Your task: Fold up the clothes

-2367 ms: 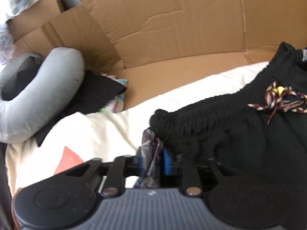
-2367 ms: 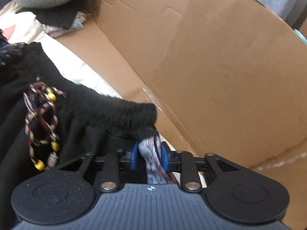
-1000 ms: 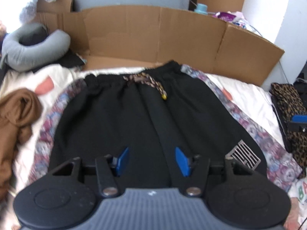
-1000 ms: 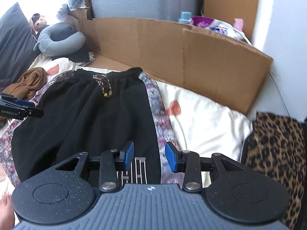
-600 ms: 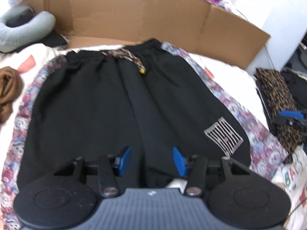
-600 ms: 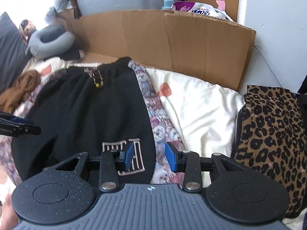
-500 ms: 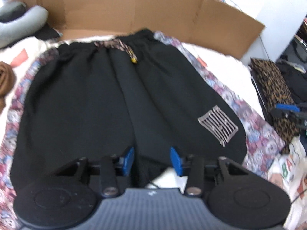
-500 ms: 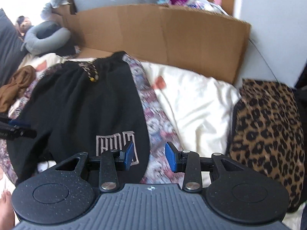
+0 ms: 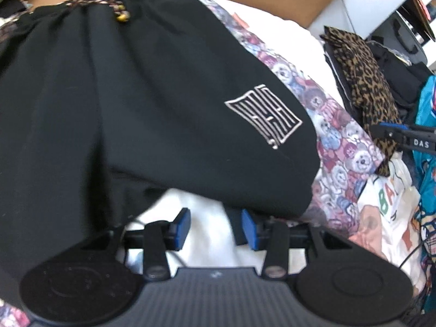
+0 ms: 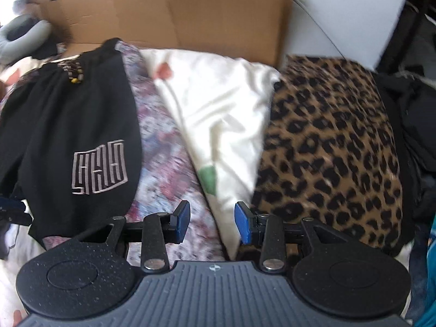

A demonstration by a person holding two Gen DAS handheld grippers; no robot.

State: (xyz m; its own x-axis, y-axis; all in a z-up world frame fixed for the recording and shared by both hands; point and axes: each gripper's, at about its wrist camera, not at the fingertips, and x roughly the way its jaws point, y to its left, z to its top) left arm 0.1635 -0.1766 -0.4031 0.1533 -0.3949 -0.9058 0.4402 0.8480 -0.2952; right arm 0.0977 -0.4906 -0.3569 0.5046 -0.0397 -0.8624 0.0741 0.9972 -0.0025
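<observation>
The black shorts (image 9: 152,103) lie spread flat on the bed (image 10: 218,109), waistband at the far end against the cardboard (image 10: 190,11), hems at the near end. A printed stripe (image 9: 335,147) runs down their right side, and a pale square logo (image 9: 263,115) sits near the right hem.

A moment ago both claws gripped the waistband corners; half a second ago they were already free and over the lower part of the shorts. Since then both views have dropped closer and tipped further down toward the near hems.

The left claw (image 9: 215,224) has narrowed from its wider gap of a second ago and now stands partly apart with nothing pressed between the pads. It hangs over the white sheet showing in the crotch gap, the right leg's hem just beyond its right pad.

The right claw (image 10: 212,220) keeps the same medium gap and holds nothing. It sits over the near end of the stripe where it meets the bed sheet, with the leopard cloth (image 10: 332,141) just to the right. The logo now lies to its left, further off than before. A gray pillow (image 10: 24,38) stays at the far left.
</observation>
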